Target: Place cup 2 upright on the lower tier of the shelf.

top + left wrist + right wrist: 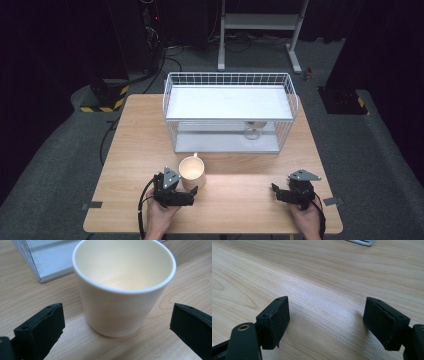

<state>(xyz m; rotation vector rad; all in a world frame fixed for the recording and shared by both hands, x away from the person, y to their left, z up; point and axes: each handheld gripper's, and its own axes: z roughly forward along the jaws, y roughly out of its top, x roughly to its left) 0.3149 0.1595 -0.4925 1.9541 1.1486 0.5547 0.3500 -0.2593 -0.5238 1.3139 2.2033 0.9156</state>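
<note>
A cream cup (192,172) stands upright and empty on the wooden table (240,205), in front of the wire rack. My left gripper (186,189) sits just in front of and left of it, pointing at it. In the left gripper view the cup (122,290) stands between and just beyond the two black jaws, which are wide apart and do not touch it; my left gripper (116,325) is open. My right gripper (277,192) rests low near the table's front right. In the right gripper view its jaws (327,320) stand open over bare wood with nothing between them.
A white wire rack (227,80) with a flat white shelf stands at the back middle of the table; a small pale object (252,131) stands under the shelf at its right. A corner of the rack's base (45,262) lies behind the cup.
</note>
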